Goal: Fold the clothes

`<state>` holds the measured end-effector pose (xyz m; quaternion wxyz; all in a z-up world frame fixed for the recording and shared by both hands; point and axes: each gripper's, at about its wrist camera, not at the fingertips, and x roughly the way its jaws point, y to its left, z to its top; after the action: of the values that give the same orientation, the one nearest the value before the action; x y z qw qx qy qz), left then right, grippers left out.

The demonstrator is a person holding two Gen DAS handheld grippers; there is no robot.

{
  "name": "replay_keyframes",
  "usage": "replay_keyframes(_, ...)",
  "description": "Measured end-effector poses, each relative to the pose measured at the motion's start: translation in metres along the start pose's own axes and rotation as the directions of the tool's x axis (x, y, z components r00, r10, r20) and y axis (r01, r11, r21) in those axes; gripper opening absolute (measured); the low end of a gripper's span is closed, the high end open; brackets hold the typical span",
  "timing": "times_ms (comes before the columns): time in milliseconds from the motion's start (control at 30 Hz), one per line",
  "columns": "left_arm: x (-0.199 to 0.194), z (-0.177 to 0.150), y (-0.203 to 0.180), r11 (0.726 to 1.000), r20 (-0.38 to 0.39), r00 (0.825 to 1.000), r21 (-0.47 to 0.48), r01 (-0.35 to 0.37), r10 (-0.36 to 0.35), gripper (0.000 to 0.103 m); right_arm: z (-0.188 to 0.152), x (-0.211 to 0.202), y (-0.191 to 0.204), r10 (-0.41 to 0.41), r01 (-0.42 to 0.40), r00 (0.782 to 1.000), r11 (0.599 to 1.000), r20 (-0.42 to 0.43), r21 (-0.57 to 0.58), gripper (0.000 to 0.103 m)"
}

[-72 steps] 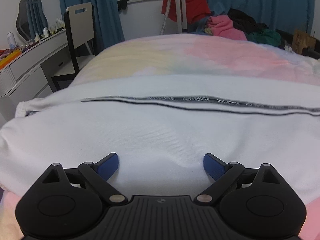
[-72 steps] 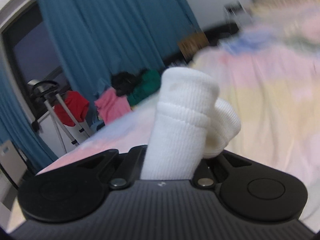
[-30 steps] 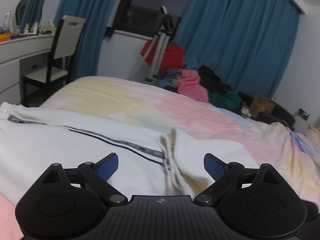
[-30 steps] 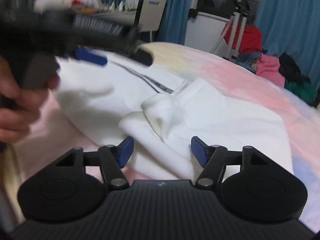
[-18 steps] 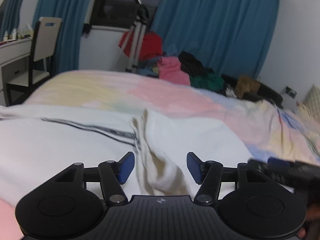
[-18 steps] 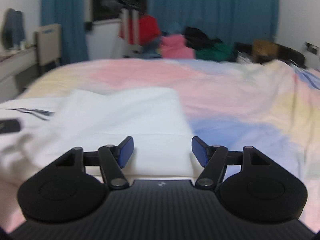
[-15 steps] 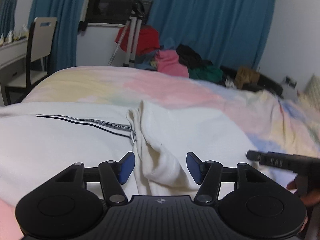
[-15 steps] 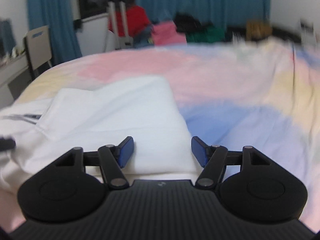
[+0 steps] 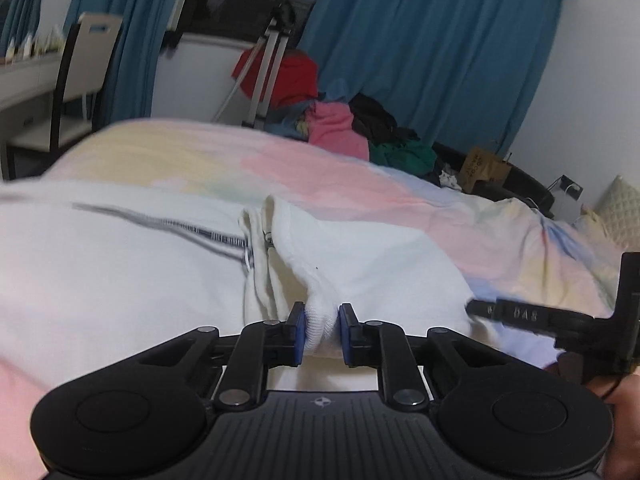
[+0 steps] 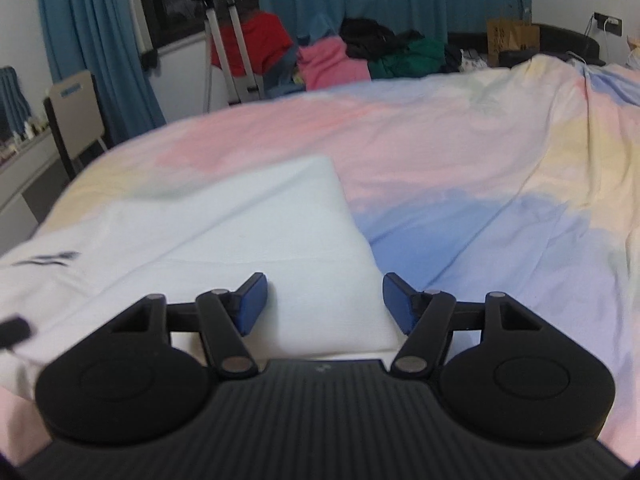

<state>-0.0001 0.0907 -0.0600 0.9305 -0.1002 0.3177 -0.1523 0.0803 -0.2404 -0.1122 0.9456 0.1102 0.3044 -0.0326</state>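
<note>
1. A white knit garment with a black patterned stripe [image 9: 120, 272] is spread on the pastel patchwork bedspread [image 10: 460, 168], its long axis running left to right.
2. A ribbed cuff of it is pinched between the closed blue pads of the left gripper [image 9: 321, 330].
3. The right gripper [image 10: 324, 300] is held wide apart over the garment's folded right end, gripping nothing.
</note>
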Motion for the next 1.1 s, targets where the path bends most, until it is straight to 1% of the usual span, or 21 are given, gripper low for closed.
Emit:
replay_keyframes(100,0.012,-0.008,-0.002,1.0,-0.069,0.997,-0.002,-0.032,0.031,0.018,0.0,-0.001,0.006,0.027,-0.027,1.0,0.999,0.001,-0.035,0.066)
replay_keyframes(167,0.024,-0.012,0.0,0.999,-0.097,0.994,0.011,-0.053,0.054,0.019,-0.001,0.001,0.011,0.038,-0.038,0.999,0.997,-0.01,-0.066,0.066)
replay_keyframes(233,0.031,-0.013,0.003,0.998,-0.111,0.992,-0.003,-0.057,0.056,0.021,-0.006,0.013,0.015,0.028,-0.033,0.998,0.994,-0.051,-0.1,0.066)
replay_keyframes(300,0.031,-0.011,0.005,0.999,-0.107,0.993,-0.012,-0.052,0.05,0.025,-0.008,0.017,0.016,0.025,-0.031,0.998,0.994,-0.064,-0.103,0.068)
replay_keyframes(333,0.029,-0.01,0.005,0.999,-0.102,0.994,-0.016,-0.047,0.045,0.03,-0.009,0.02,0.017,0.023,-0.03,0.997,0.994,-0.07,-0.105,0.068)
replay_keyframes(367,0.027,-0.009,0.006,0.999,-0.099,0.994,-0.018,-0.048,0.046,0.038,-0.009,0.022,0.017,0.021,-0.029,0.997,0.994,-0.075,-0.106,0.068)
replay_keyframes(400,0.024,-0.007,0.008,0.998,-0.106,0.993,-0.026,-0.06,0.057,0.06,-0.009,0.021,0.017,0.023,-0.03,0.997,0.994,-0.076,-0.102,0.068)
replay_keyframes(433,0.021,-0.004,0.012,0.996,-0.119,0.99,-0.042,-0.076,0.071,0.073,-0.009,0.021,0.016,0.024,-0.031,0.997,0.995,-0.077,-0.098,0.068)
replay_keyframes(500,0.014,0.001,0.02,0.991,-0.145,0.985,-0.075,-0.109,0.097,0.076,-0.009,0.02,0.016,0.024,-0.031,0.997,0.995,-0.08,-0.095,0.068)
replay_keyframes(533,0.011,0.003,0.028,0.986,-0.158,0.981,-0.106,-0.131,0.113,0.085,-0.009,0.02,0.016,0.022,-0.03,0.996,0.995,-0.081,-0.095,0.067)
replay_keyframes(567,0.006,0.005,0.041,0.974,-0.171,0.976,-0.159,-0.162,0.135,0.089,-0.009,0.019,0.016,0.02,-0.028,0.996,0.995,-0.082,-0.096,0.067)
replay_keyframes(633,-0.003,0.008,0.067,0.939,-0.196,0.966,-0.264,-0.218,0.169,0.09,-0.01,0.018,0.016,0.016,-0.024,0.996,0.995,-0.085,-0.093,0.066)
replay_keyframes(667,-0.008,0.009,0.082,0.918,-0.196,0.965,-0.324,-0.229,0.172,0.09,-0.01,0.018,0.017,0.013,-0.021,0.996,0.996,-0.087,-0.09,0.066)
replay_keyframes(700,-0.013,0.009,0.1,0.886,-0.192,0.965,-0.397,-0.242,0.177,0.091,-0.01,0.018,0.017,0.012,-0.02,0.996,0.996,-0.089,-0.088,0.066)
replay_keyframes(733,-0.016,0.01,0.119,0.837,-0.193,0.962,-0.479,-0.264,0.193,0.095,-0.011,0.017,0.017,0.014,-0.021,0.996,0.996,-0.086,-0.085,0.066)
replay_keyframes(800,-0.019,0.01,0.156,0.73,-0.205,0.957,-0.619,-0.29,0.206,0.096,-0.013,0.017,0.016,0.017,-0.024,0.996,0.997,-0.082,-0.079,0.067)
replay_keyframes(867,-0.02,0.008,0.189,0.616,-0.215,0.953,-0.728,-0.301,0.211,0.096,-0.014,0.017,0.016,0.021,-0.027,0.996,0.997,-0.081,-0.071,0.067)
replay_keyframes(933,-0.018,0.007,0.215,0.547,-0.2,0.955,-0.785,-0.29,0.219,0.094,-0.013,0.018,0.015,0.025,-0.029,0.996,0.998,-0.083,-0.052,0.068)
replay_keyframes(1033,-0.015,0.012,0.245,0.5,-0.123,0.967,-0.837,-0.222,0.222,0.093,-0.011,0.019,0.014,0.032,-0.034,0.996,0.999,-0.079,-0.027,0.068)
replay_keyframes(1067,-0.014,0.015,0.254,0.492,-0.096,0.966,-0.846,-0.206,0.24,0.092,-0.011,0.019,0.016,0.033,-0.035,0.997,0.999,-0.068,-0.03,0.068)
replay_keyframes(1100,-0.013,0.018,0.262,0.494,-0.073,0.96,-0.845,-0.204,0.271,0.091,-0.01,0.018,0.017,0.034,-0.036,0.998,0.999,-0.058,-0.032,0.068)
